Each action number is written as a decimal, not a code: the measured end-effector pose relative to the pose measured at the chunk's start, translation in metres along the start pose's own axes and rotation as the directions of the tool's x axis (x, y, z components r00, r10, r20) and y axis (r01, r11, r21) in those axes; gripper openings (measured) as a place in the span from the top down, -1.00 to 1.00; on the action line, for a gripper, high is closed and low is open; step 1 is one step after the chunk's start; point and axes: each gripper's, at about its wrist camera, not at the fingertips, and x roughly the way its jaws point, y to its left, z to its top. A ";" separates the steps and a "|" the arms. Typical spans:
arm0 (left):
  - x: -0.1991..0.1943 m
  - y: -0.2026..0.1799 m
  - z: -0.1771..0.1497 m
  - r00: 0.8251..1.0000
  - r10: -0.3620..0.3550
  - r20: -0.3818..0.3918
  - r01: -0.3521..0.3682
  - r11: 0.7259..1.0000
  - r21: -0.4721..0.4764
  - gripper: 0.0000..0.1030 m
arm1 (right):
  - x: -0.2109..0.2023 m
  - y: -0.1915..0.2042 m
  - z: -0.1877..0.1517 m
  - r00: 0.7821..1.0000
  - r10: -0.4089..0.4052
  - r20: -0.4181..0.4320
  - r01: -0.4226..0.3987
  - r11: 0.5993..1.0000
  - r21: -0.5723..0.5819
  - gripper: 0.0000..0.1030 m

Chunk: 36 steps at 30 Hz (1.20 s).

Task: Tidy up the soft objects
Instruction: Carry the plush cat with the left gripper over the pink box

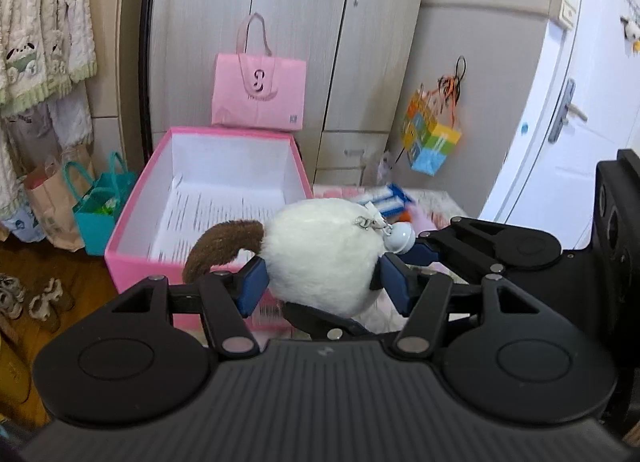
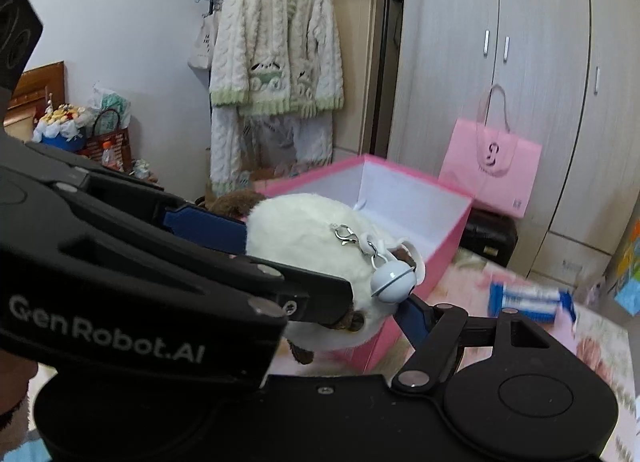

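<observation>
A white plush toy (image 1: 324, 258) with a brown tail (image 1: 218, 246), a metal clasp and a pale bell (image 1: 400, 240) is held in the air just in front of an open pink box (image 1: 136, 221). My left gripper (image 1: 320, 282) is shut on its sides with the blue pads. My right gripper (image 1: 408, 258) comes in from the right and grips the same toy. In the right wrist view the toy (image 2: 312, 238) sits between my right gripper's fingers (image 2: 332, 278), with the left gripper crossing in front; the pink box (image 2: 448, 234) lies behind it.
The box has printed paper (image 1: 216, 209) inside. A pink paper bag (image 1: 260, 93) leans on the grey wardrobe (image 1: 312, 21). A blue-and-white pack (image 2: 528, 298) lies on the floral bed cover. Teal and brown bags (image 1: 96, 205) stand on the floor at left. A fluffy robe (image 2: 276, 45) hangs on a rack.
</observation>
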 end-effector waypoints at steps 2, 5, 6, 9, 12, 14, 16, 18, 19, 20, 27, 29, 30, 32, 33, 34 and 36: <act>0.006 0.008 0.012 1.000 -0.013 0.008 0.013 1.000 0.002 -0.15 | 0.009 -0.008 0.012 1.000 -0.004 0.014 0.004 1.000 0.003 -0.49; 0.024 0.023 0.032 1.000 -0.022 0.007 0.022 1.000 -0.005 -0.15 | 0.028 -0.022 0.030 1.000 0.005 0.029 -0.006 1.000 0.011 -0.49; 0.033 0.028 0.040 1.000 -0.025 0.003 0.025 1.000 -0.011 -0.15 | 0.035 -0.027 0.034 0.999 0.009 0.031 -0.010 1.000 0.014 -0.49; 0.058 0.044 0.059 0.999 -0.033 -0.016 0.033 0.999 -0.013 -0.15 | 0.063 -0.043 0.049 0.999 0.022 0.034 -0.022 0.999 0.024 -0.49; 0.086 0.057 0.072 0.998 -0.042 -0.044 0.041 0.999 -0.033 -0.15 | 0.090 -0.060 0.055 0.999 0.029 0.027 -0.030 0.999 0.041 -0.49; 0.105 0.063 0.080 0.998 -0.044 -0.055 0.041 0.998 -0.041 -0.15 | 0.106 -0.074 0.059 0.999 0.046 0.013 -0.047 0.996 0.076 -0.49; 0.122 0.069 0.087 0.998 -0.040 -0.058 0.037 0.998 -0.043 -0.15 | 0.120 -0.084 0.064 0.999 0.043 0.022 -0.045 0.996 0.077 -0.49; 0.141 0.076 0.094 0.997 -0.033 -0.076 0.029 0.998 -0.052 -0.15 | 0.137 -0.091 0.068 0.999 0.036 0.013 -0.037 0.998 0.043 -0.49; 0.151 0.079 0.097 0.995 -0.037 -0.092 0.031 0.998 -0.060 -0.15 | 0.145 -0.095 0.070 1.000 0.030 0.001 -0.030 0.999 0.038 -0.49; 0.161 0.085 0.098 0.993 -0.042 -0.114 0.032 0.996 -0.086 -0.15 | 0.154 -0.098 0.072 0.999 0.031 -0.020 -0.030 0.999 0.044 -0.49; 0.204 0.117 0.100 0.978 -0.076 -0.192 0.036 0.979 -0.201 -0.15 | 0.201 -0.107 0.078 0.990 0.048 -0.133 -0.050 0.999 -0.008 -0.47; 0.213 0.123 0.101 0.975 -0.083 -0.209 0.035 0.974 -0.223 -0.15 | 0.210 -0.107 0.079 0.986 0.050 -0.160 -0.057 0.998 -0.037 -0.47; 0.217 0.126 0.100 0.972 -0.087 -0.217 0.036 0.972 -0.232 -0.15 | 0.214 -0.107 0.080 0.984 0.044 -0.171 -0.052 0.998 -0.044 -0.47; 0.226 0.130 0.100 0.968 -0.086 -0.235 0.026 0.968 -0.248 -0.15 | 0.221 -0.106 0.080 0.980 0.036 -0.197 -0.046 0.998 -0.047 -0.48; 0.229 0.130 0.100 0.966 -0.088 -0.243 0.026 0.968 -0.250 -0.15 | 0.225 -0.105 0.080 0.978 0.027 -0.207 -0.039 0.998 -0.058 -0.49; 0.233 0.131 0.099 0.965 -0.090 -0.248 0.024 0.966 -0.257 -0.15 | 0.228 -0.104 0.080 0.977 0.010 -0.213 -0.028 0.996 -0.079 -0.49; 0.241 0.132 0.099 0.962 -0.094 -0.258 0.022 0.963 -0.269 -0.15 | 0.234 -0.102 0.080 0.973 -0.022 -0.231 -0.006 0.993 -0.120 -0.49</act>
